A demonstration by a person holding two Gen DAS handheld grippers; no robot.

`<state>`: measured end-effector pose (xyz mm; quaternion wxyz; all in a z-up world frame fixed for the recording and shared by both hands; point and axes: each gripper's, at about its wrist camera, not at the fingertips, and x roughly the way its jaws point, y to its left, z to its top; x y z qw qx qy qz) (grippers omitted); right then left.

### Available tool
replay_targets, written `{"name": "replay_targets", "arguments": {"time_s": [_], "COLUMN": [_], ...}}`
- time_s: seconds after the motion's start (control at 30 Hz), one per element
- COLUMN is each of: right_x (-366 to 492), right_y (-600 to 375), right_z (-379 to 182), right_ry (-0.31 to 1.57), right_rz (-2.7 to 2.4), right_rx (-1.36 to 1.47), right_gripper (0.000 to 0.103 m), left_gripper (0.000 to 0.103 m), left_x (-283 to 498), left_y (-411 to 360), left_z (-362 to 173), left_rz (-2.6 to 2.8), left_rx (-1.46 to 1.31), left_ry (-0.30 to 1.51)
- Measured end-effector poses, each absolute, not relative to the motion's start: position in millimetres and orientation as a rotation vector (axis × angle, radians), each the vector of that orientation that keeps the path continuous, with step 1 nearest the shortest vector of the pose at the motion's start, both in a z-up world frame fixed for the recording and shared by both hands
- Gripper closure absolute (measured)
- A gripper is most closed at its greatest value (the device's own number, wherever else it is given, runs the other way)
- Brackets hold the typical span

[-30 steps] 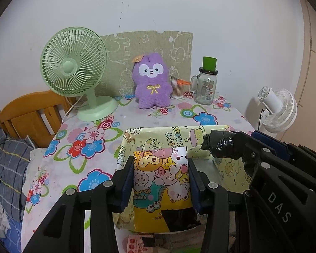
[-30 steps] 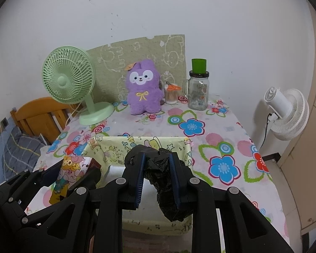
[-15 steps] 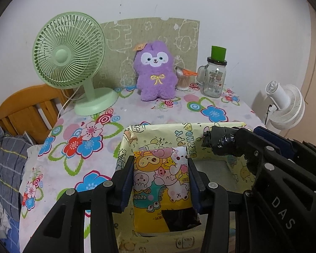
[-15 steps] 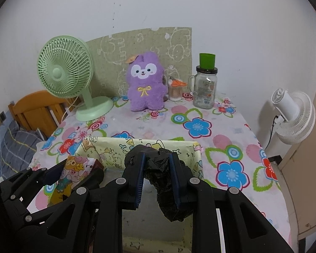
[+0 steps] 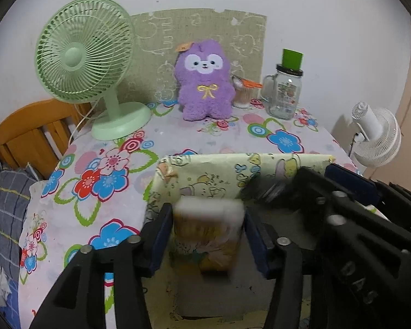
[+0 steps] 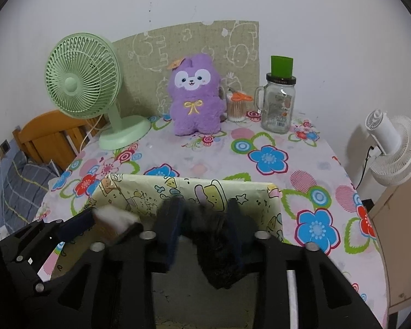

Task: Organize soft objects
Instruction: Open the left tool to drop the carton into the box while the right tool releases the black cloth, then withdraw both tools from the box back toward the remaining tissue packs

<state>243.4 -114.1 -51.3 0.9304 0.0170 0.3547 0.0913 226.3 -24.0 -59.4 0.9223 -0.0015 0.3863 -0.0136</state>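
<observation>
now we grip a cartoon-printed yellow soft packet (image 5: 208, 235) in our left gripper (image 5: 208, 235) and a crumpled black bag (image 6: 216, 246) in our right gripper (image 6: 205, 233). both hang over the near edge of the yellow cartoon-paper-lined box (image 5: 233, 164), its floor directly below the fingers.

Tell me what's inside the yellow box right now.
Both loads hang in the box: the cartoon pack in the left hand-held gripper and the black bundle in the right hand-held gripper. The grippers cover most of the floor.
</observation>
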Motion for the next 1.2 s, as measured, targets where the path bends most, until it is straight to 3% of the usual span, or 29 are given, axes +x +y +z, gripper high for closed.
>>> {"name": "replay_targets", "arguments": {"time_s": [0.03,0.1,0.2,0.37,0.63,1.2], "right_x": [243,241,240,236,223,179], "right_y": [-114,-112,-111,-112,-113,-118], "right_z": [-51,-50,-49,-45,-37,-16], "right_ry": [0.724,0.708,0.703,0.694,0.677,0.627], "right_rz": [0.188,0.179,0.175,0.172,0.17,0.159], "right_rx": [0.032,0.02,0.013,0.008,0.007,0.014], "right_gripper": [0.044,0.035,0.025,0.017,0.013,0.01], "left_gripper": [0.033,0.027,0.025,0.02,0.012,0.012], "left_x": [226,225,225,221,207,167], "left_y": [-26,-27,-26,-28,-31,-35], "left_z": [-59,-59,-59,-56,-45,-25], "left_rz": [-0.035,-0.039,-0.046,-0.051,-0.02,-0.019], "left_rx": [0.001,0.006,0.0,0.011,0.038,0.038], "left_ry": [0.79,0.785,0.786,0.777,0.729,0.67]}}
